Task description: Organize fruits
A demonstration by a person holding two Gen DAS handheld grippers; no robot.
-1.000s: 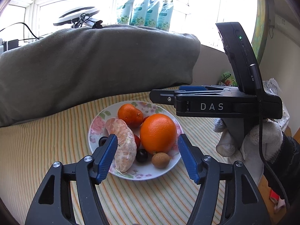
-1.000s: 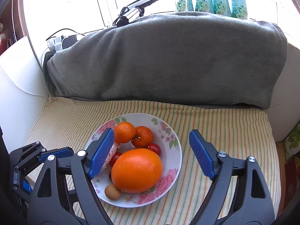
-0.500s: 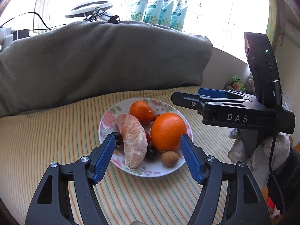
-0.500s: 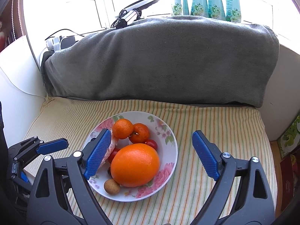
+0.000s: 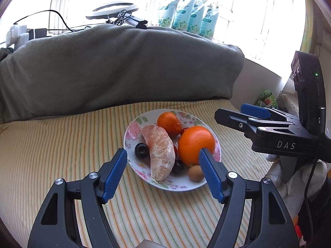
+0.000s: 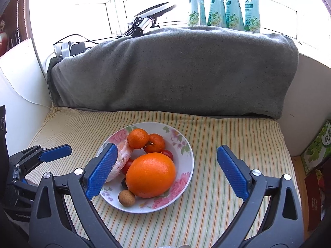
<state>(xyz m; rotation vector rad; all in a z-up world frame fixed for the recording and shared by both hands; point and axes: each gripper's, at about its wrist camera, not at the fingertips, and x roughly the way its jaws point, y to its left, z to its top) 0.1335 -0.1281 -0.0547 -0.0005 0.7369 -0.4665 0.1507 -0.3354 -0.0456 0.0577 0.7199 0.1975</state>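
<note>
A flowered plate sits on the striped cloth and holds a big orange, a peeled citrus, two small mandarins, dark cherries, a red cherry tomato and a small brown longan. My left gripper is open and empty, just short of the plate's near rim. My right gripper is open and empty, above the plate's near side; it also shows in the left wrist view.
A grey blanket roll lies behind the plate. Teal pouches stand on the windowsill beside a ring light and cables. A white wall bounds the left; boxes stand at the right edge.
Both grippers have drawn back from the plate, so it looks smaller and farther. In the left wrist view the right gripper has shifted rightward. Both stay open; the fruits have not moved.
</note>
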